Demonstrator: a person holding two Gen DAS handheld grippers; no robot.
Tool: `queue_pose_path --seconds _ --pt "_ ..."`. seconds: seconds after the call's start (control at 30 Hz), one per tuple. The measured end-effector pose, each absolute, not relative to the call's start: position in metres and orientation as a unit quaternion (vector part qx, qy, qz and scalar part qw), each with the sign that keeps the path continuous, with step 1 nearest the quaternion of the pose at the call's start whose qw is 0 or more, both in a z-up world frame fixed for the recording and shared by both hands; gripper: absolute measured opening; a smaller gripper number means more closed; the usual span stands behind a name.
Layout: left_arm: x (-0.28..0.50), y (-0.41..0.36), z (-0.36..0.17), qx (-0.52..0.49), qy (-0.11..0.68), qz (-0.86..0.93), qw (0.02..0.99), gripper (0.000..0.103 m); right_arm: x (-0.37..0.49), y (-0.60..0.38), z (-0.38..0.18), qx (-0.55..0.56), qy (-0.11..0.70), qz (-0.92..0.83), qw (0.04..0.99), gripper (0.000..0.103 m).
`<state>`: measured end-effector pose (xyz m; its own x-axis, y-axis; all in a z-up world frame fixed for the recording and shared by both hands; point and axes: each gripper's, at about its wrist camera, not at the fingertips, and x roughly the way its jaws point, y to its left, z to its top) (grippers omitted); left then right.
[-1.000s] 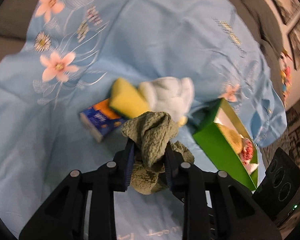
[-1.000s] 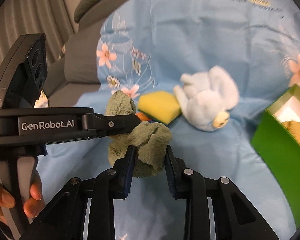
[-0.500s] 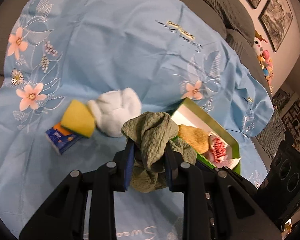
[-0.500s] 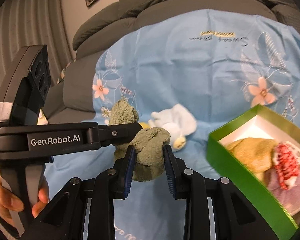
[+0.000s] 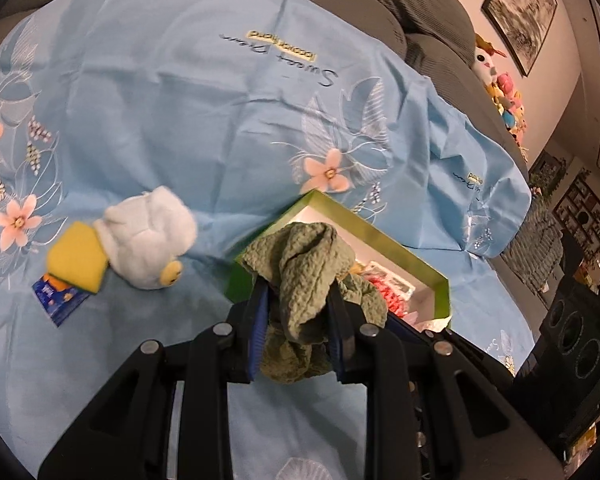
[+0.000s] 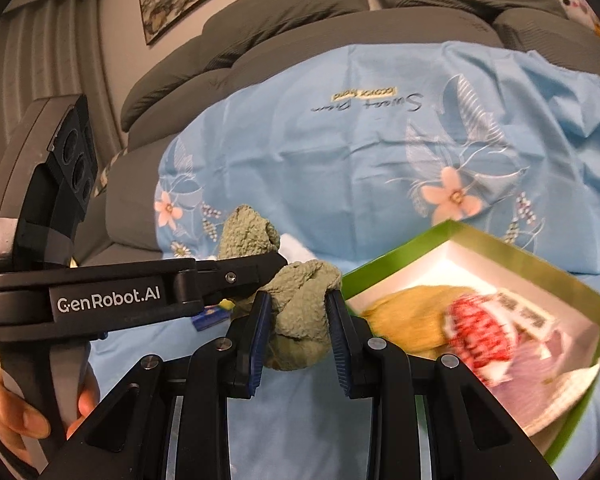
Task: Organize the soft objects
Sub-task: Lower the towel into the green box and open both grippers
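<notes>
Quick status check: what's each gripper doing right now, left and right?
Left gripper: closed on the green cloth.
Right gripper: closed on the same green cloth, near the green box.

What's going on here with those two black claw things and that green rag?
A person holds two hand grippers, and both the left gripper and the right gripper have their jaws clamped on one green cloth, lifted beside a green box that already holds other soft things. A white plush toy and yellow sponge lie on the blue sheet.
</notes>
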<state>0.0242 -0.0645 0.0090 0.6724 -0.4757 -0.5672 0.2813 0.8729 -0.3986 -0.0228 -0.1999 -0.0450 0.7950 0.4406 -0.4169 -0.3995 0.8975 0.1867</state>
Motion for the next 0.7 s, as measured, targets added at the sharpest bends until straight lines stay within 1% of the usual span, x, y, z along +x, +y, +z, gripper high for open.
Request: queue_pose_path --seconds 0.1,0.3,0.53,0.7 --pt "0.031 -0.084 0.014 -0.124 0.351 -0.218 0.902 0.023 -0.021 -0.216 -0.042 0.045 0.217 0.201 0.954 0.031" --pt "0.061 -0.134 0.022 -0.101 0.371 -0.254 0.887 0.023 -0.008 -0.261 -0.043 0.092 0.211 0.161 0.96 0.031" --pt "0.089 -0.19 0.025 -0.06 0.389 -0.268 0.879 0.023 0.009 -0.297 -0.048 0.118 0.208 0.097 0.966 0.031" --pt "0.098 -0.207 0.021 -0.04 0.387 -0.264 0.883 0.023 0.018 -0.31 -0.053 0.138 0.21 0.089 0.964 0.031"
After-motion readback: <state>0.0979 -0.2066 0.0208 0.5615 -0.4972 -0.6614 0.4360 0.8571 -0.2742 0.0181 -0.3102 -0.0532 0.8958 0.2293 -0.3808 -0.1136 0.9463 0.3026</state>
